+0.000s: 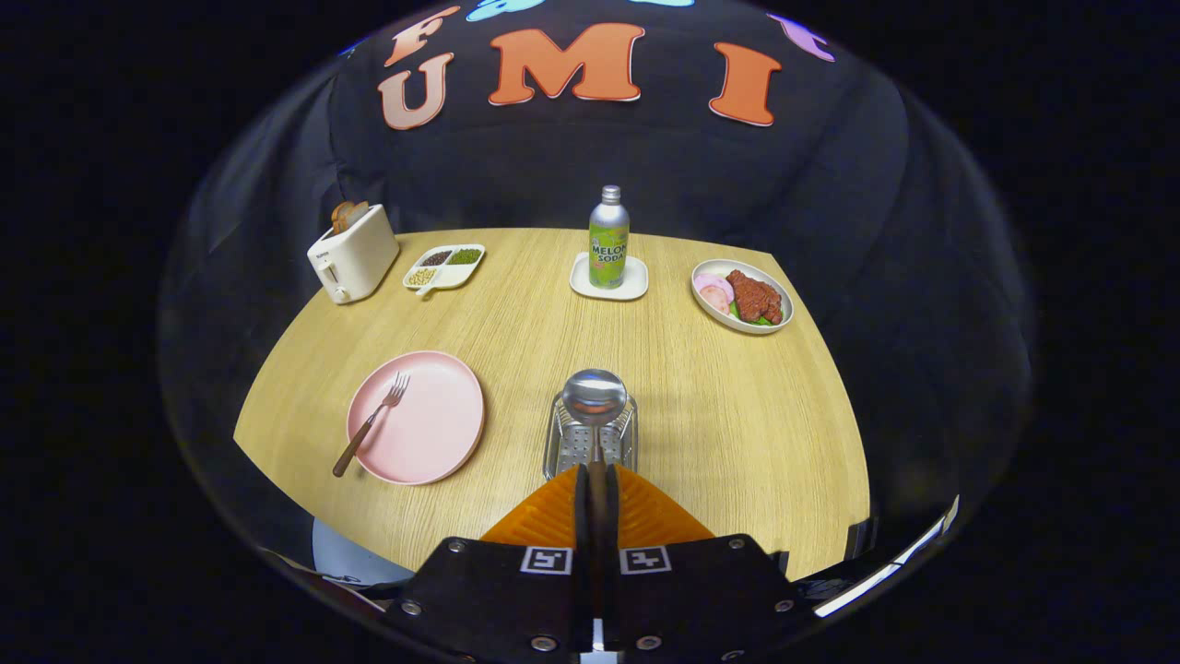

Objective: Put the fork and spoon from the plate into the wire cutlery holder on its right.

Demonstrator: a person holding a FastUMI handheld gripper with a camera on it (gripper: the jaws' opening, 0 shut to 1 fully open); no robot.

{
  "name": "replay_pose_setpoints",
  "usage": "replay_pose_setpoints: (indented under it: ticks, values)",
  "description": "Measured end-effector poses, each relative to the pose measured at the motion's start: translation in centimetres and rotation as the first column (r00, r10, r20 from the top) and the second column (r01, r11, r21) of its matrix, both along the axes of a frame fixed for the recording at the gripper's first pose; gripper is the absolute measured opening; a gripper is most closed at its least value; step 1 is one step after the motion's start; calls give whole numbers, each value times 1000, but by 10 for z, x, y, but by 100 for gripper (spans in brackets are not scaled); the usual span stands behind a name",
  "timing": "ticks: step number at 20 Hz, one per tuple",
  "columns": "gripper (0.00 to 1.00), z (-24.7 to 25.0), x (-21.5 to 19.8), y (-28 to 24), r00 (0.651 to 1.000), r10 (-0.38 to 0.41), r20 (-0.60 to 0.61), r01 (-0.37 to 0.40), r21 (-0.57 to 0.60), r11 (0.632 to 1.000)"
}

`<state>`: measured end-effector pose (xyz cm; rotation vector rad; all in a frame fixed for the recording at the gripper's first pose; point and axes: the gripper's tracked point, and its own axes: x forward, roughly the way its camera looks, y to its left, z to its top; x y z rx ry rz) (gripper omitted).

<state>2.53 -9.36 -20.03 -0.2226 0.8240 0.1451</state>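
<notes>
My gripper (596, 480) is shut on the spoon's handle, its orange fingers (553, 516) pressed on it from both sides. The spoon (595, 397) points away from me, its shiny bowl over the far end of the wire cutlery holder (564, 444), which stands just ahead of the fingertips. Left of the holder lies the pink plate (433, 424). The fork (369, 424) with a brown handle rests across the plate's left side, tines pointing away and the handle end sticking over the near rim.
At the table's far side stand a white toaster (354, 254) with bread, a divided dish of beans (444, 266), a soda bottle (608, 238) on a white coaster and a plate of meat (743, 295). The table's front edge runs just below the holder.
</notes>
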Motion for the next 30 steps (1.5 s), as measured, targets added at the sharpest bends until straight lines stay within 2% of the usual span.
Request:
replay_pose_setpoints:
  ticks: [5,9,17,23,30]
  values:
    - [5,-17,0,-2,990,30,-140,-36,-41,998]
    - [5,-31,2,-3,971,18,-236,-32,-56,998]
    - [5,-51,12,-4,931,10,-365,-39,-71,997]
    - [5,-59,20,0,915,5,-403,-37,-71,997]
    - [8,-54,28,6,924,3,-382,-23,-49,999]
